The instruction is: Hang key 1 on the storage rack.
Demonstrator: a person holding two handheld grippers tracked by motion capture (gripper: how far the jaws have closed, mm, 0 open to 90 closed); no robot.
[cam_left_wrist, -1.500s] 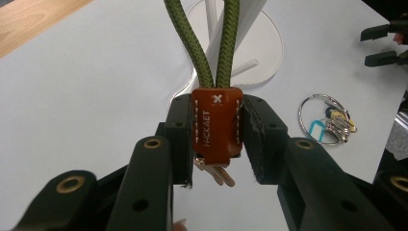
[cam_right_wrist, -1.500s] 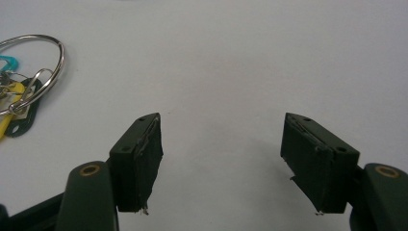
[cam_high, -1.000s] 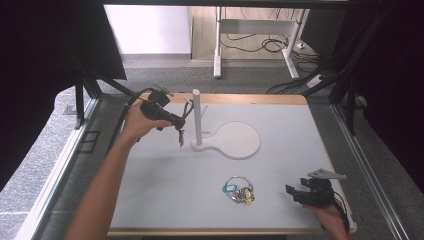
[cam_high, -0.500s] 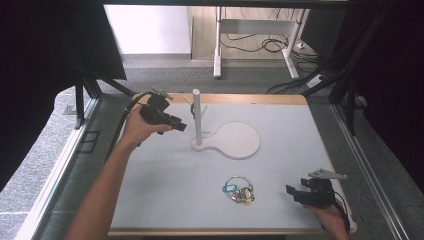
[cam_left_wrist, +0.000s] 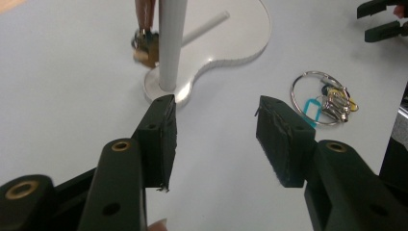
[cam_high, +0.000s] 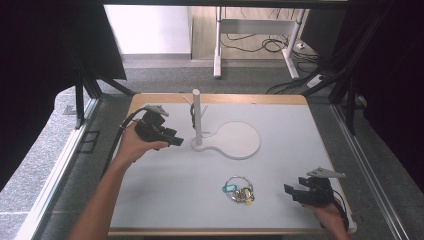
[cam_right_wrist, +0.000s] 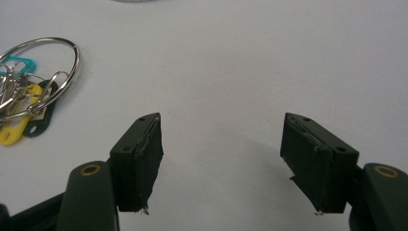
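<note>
A white stand with a tall post and a flat base sits at the middle back of the table. A small brass lock on a brown strap hangs beside the post; in the high view it is a dark shape left of the post. My left gripper is just left of the stand. Its jaws have just been opening and stand apart with nothing between them. A key ring with coloured tags lies at the front. My right gripper rests open to its right.
The white tabletop has a wooden edge. Black frame posts stand at both sides. In the left gripper view the key ring and the other gripper lie farther off.
The left gripper held the strap with the lock next to the post; it has let go, opened and drawn back to the left. The lock now hangs at the stand. The right gripper kept still.
</note>
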